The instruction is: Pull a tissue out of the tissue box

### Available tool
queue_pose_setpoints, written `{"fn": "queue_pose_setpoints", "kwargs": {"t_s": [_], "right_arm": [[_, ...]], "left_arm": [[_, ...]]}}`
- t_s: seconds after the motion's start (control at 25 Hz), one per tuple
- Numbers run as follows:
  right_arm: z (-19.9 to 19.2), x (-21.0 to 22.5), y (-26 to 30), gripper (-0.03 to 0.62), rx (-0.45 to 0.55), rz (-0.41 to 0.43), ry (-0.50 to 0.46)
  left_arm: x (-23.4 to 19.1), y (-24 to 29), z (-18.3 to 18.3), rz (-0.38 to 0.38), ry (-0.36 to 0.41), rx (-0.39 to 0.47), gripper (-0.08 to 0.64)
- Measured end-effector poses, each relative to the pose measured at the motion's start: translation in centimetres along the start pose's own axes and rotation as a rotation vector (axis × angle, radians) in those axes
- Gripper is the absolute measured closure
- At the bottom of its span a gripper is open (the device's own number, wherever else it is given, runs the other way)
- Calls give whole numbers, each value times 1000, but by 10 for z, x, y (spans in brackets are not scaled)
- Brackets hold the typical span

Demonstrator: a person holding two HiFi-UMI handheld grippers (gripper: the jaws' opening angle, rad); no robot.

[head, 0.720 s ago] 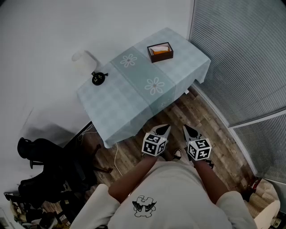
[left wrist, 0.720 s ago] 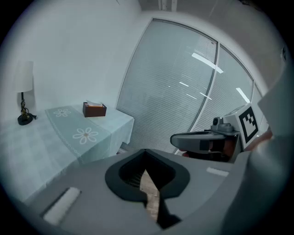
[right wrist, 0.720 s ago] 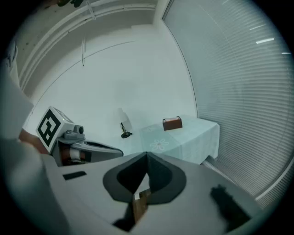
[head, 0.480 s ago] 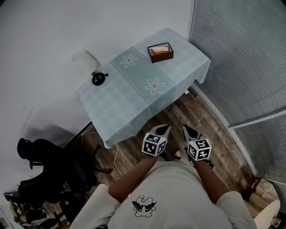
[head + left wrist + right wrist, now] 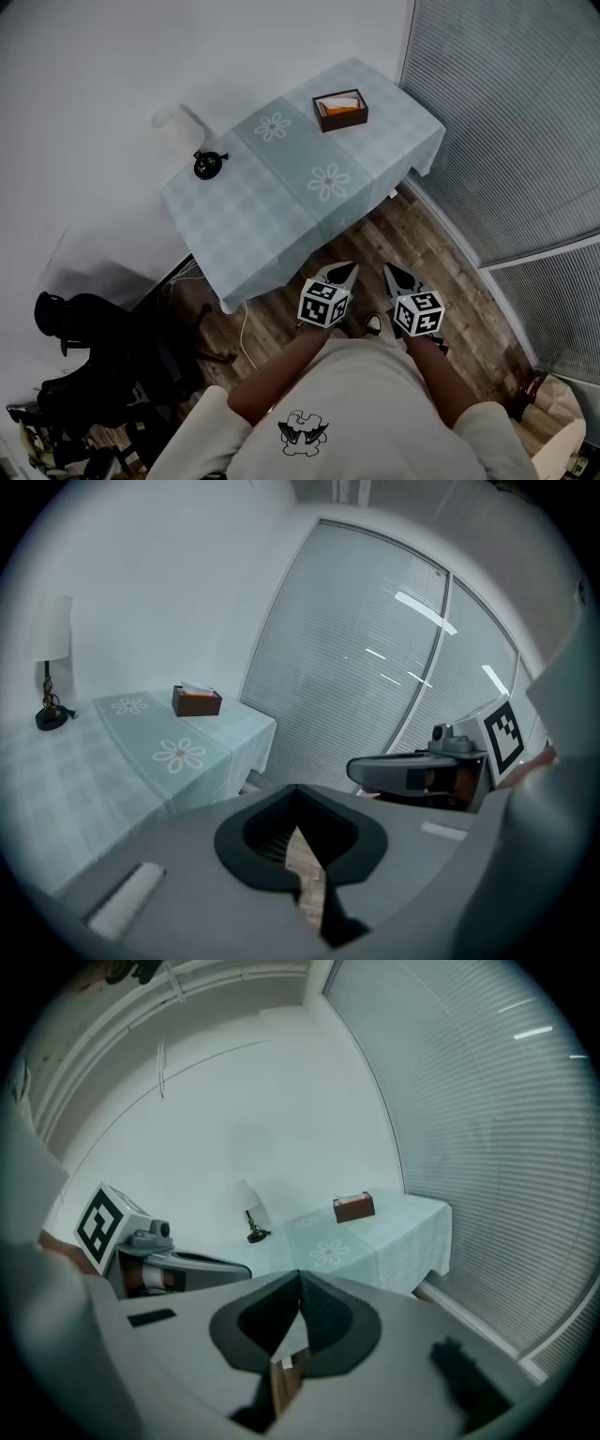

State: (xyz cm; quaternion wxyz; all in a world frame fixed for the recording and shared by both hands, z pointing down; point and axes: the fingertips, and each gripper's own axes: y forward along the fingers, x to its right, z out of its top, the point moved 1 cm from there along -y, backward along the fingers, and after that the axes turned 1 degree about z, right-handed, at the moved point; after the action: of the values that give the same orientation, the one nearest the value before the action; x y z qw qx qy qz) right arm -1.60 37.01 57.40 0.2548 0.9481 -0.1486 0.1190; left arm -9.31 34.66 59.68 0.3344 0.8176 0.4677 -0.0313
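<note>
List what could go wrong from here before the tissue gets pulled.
1. The tissue box sits unheld toward the far end of the table; a one-gripper tug could probably lift or drag it.
2. The left gripper and the right gripper are both shut; reaching in like that would push the tissue down, not pinch it.

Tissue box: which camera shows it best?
The head view: it looks down into the open top of the tissue box on the table. Both gripper views show it far off, small and side-on.
</note>
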Motion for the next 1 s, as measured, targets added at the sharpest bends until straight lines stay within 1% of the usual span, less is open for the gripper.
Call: {"fn": "queue_pose_setpoints", "kwargs": {"t_s": [0.2,0.44,0.64,0.8,1.0], "right_arm": [[0,-2,15,580,-14,-42,1],[3,3,39,580,-28,-89,0],[17,11,60,580,-48,-90,-22],[33,35,91,580,-43,-76,-19],[68,91,140,578,-36,-49,-23]], "left_arm": [[-20,-7,0,-1,-10,1,554],[-59,-12,2,-3,-25,-4,554],[-84,-2,18,4,-40,7,554],[-103,23,38,17,-45,12,554],[-130,78,82,47,-49,17,554]]}}
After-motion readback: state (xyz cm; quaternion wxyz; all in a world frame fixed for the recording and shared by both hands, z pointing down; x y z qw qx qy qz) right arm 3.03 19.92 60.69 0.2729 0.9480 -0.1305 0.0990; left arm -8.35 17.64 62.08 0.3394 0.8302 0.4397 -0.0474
